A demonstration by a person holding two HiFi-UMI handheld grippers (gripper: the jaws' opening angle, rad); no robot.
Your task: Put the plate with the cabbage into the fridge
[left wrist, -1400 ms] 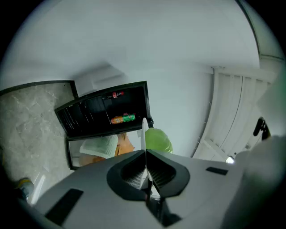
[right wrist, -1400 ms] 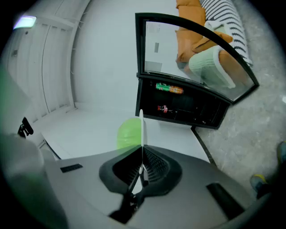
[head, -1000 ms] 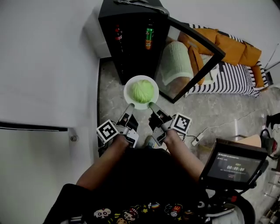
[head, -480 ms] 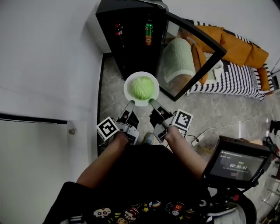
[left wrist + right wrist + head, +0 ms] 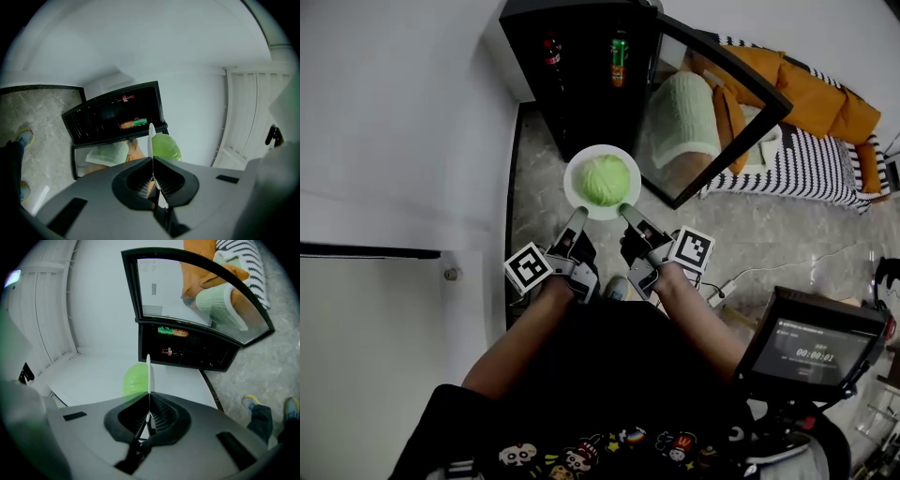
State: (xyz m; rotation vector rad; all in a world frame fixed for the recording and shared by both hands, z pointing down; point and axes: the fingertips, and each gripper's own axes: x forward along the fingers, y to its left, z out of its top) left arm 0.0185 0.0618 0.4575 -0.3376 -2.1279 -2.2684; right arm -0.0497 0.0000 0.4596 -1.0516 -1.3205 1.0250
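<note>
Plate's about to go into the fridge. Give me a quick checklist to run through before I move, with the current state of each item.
1. Left tongs shut on the plate rim: ok.
2. Right tongs shut on the plate rim: ok.
3. Cabbage sits mid-plate: ok.
4. Fridge door open: ok.
5. Plate lined up before the opening: ok.
6. Free shelf room beside the bottles: cannot tell.
</note>
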